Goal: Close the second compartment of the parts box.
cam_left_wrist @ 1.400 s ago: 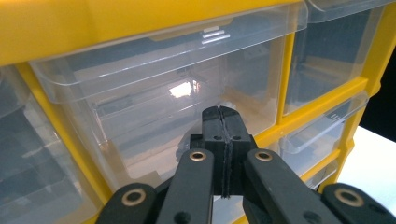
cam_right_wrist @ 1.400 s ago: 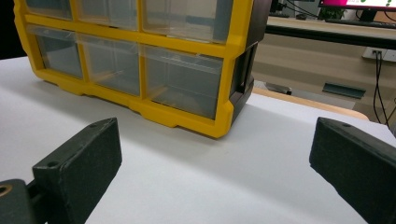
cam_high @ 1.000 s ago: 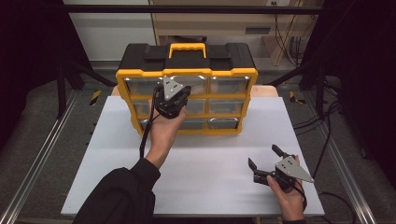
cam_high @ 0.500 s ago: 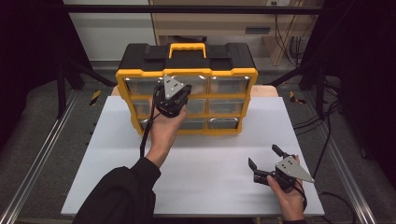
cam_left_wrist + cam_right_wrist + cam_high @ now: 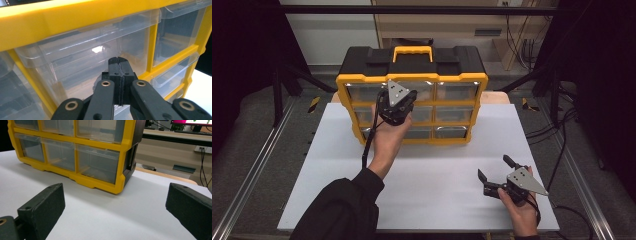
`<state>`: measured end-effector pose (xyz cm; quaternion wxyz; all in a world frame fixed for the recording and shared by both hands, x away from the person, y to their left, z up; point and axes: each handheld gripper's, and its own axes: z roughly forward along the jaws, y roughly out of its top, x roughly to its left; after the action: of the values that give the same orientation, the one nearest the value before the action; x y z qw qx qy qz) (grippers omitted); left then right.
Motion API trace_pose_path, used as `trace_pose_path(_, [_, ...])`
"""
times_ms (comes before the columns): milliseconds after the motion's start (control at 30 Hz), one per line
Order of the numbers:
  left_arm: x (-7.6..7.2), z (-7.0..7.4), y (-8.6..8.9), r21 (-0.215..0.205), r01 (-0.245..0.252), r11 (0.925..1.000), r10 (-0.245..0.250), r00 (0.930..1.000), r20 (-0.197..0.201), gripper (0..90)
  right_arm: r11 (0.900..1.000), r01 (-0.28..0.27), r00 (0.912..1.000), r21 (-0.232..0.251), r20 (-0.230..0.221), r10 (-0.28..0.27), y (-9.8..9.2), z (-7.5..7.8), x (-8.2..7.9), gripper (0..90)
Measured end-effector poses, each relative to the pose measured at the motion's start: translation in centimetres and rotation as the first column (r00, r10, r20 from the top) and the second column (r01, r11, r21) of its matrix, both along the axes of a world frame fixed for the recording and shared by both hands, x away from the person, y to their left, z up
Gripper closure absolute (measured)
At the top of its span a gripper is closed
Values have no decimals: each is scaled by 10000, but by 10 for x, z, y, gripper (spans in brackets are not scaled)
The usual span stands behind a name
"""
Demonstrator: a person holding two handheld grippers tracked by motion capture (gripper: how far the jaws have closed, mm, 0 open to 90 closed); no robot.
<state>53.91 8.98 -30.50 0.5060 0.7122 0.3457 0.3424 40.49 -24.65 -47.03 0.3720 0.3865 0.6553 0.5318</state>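
Note:
A black and yellow drawer cabinet (image 5: 412, 64) with several clear drawers stands at the back of the white table (image 5: 437, 200). My left gripper (image 5: 400, 100) is held up against its front, around the middle column. In the left gripper view its jaws (image 5: 119, 65) are pressed together with nothing between them, right in front of a clear drawer (image 5: 82, 62); contact with the drawer is unclear. My right gripper (image 5: 495, 168) rests low near the table's front right, open and empty. Its two pads (image 5: 42, 210) stand wide apart, facing the cabinet's (image 5: 100, 180) lower right corner.
A yellow carry handle (image 5: 412, 50) tops the cabinet. Metal rails (image 5: 247, 185) run along both sides of the table, and cables (image 5: 562, 145) hang at the right. Bare white table lies between the cabinet and my right gripper.

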Motion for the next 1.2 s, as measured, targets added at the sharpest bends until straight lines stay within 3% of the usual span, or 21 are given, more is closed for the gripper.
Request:
trace_pose_path(400, [1,-1,1,71,72,9999,-72,10000,62,900,10000,-22,10000,45,-45,23,0,-1,2,25])
trace_pose_path(567, [0,0,3,-90,178,9998,-178,9998,-20,900,9999,-20,10000,101,-47,21,-1,-1,1,25])
trace_pose_path(1000, [-14,1,-3,-148,855,9962,-854,9963,102,900,9999,-27,10000,168,-33,27,-3,-2,1,24])
trace_pose_path(1200, [-24,-3,-1,-395,988,9943,-984,9951,130,900,9999,-52,10000,123,-27,52,-2,-1,1,24])
